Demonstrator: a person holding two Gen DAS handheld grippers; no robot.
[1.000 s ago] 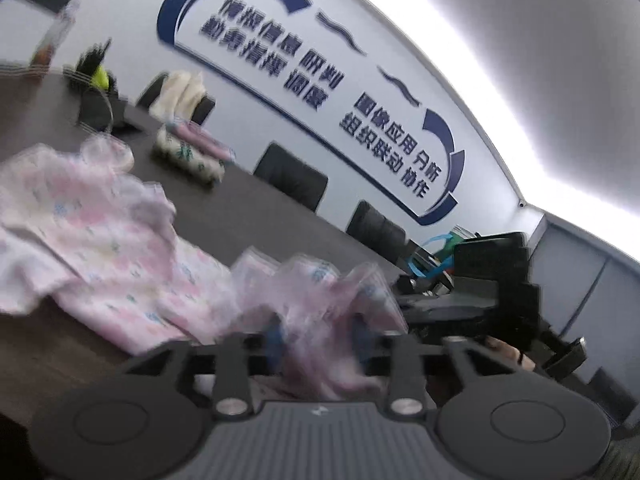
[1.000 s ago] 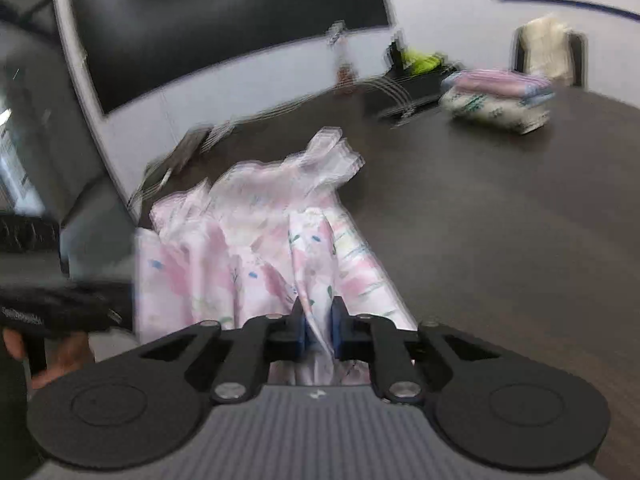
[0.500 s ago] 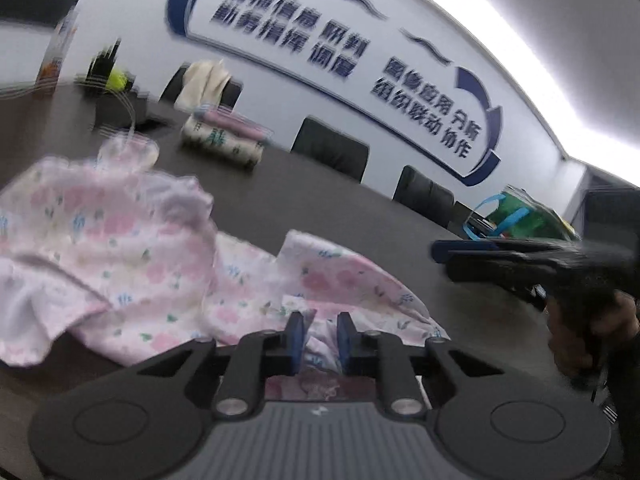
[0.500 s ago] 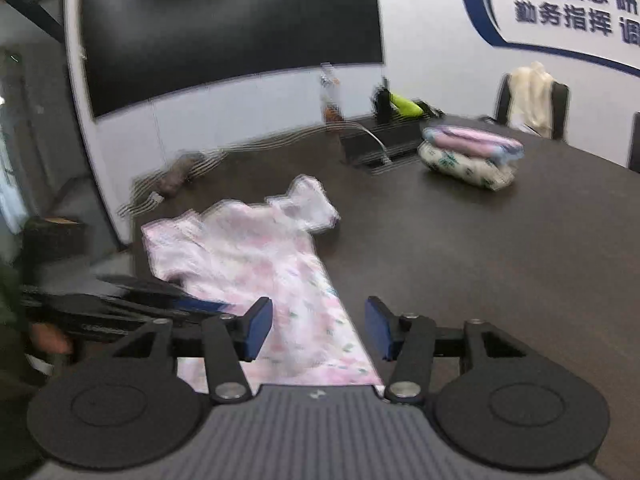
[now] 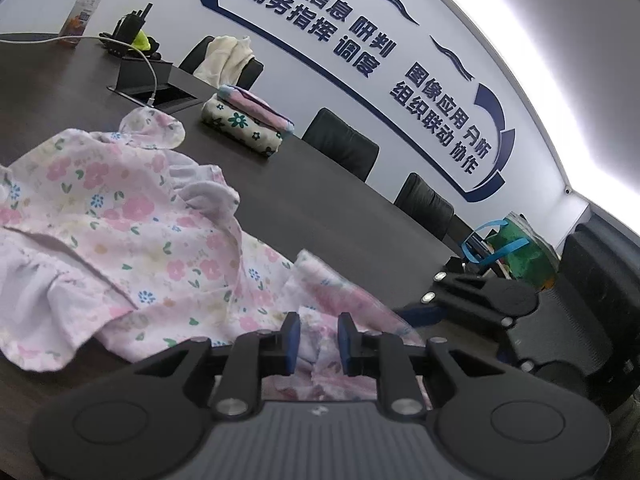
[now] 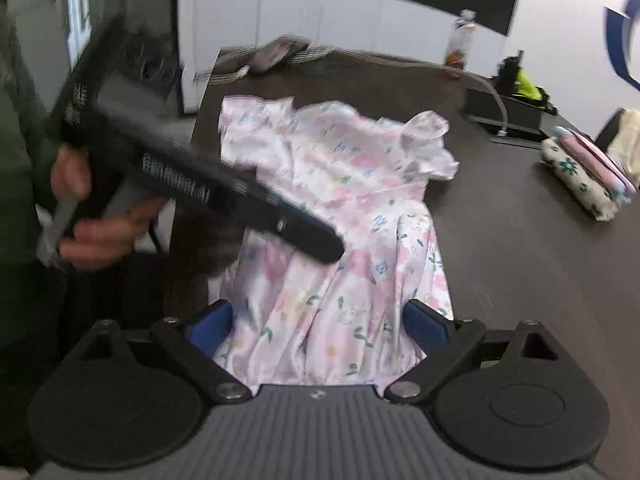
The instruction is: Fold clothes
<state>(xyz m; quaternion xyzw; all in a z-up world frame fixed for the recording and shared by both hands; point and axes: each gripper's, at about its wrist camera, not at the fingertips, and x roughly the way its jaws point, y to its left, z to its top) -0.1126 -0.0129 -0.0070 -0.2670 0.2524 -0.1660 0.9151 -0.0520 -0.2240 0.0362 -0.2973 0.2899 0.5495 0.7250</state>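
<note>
A pink floral child's dress [image 6: 340, 216] lies spread on the dark table [image 6: 512, 248], neckline and ruffled sleeves at the far end, skirt hem toward me. My right gripper [image 6: 318, 326] is wide open just above the hem, its blue pads on either side of the skirt. My left gripper [image 5: 318, 342] has its jaws partly apart with bunched hem fabric of the dress [image 5: 120, 220] between them. In the right wrist view the left gripper's body crosses over the skirt's left side, held by a hand [image 6: 100, 216]. In the left wrist view the right gripper shows at the right.
A stack of folded clothes [image 5: 248, 124] lies further along the table and also shows in the right wrist view [image 6: 588, 176]. A cable box [image 5: 148, 84], a drink bottle [image 6: 460, 40] and black chairs [image 5: 344, 144] are beyond. The table's near-left edge [image 6: 200, 128] is close to the dress.
My right gripper let go of the hem and opened wide. My left gripper's jaws have parted somewhat around the fabric. The dress dropped and now lies spread flatter on the table.
</note>
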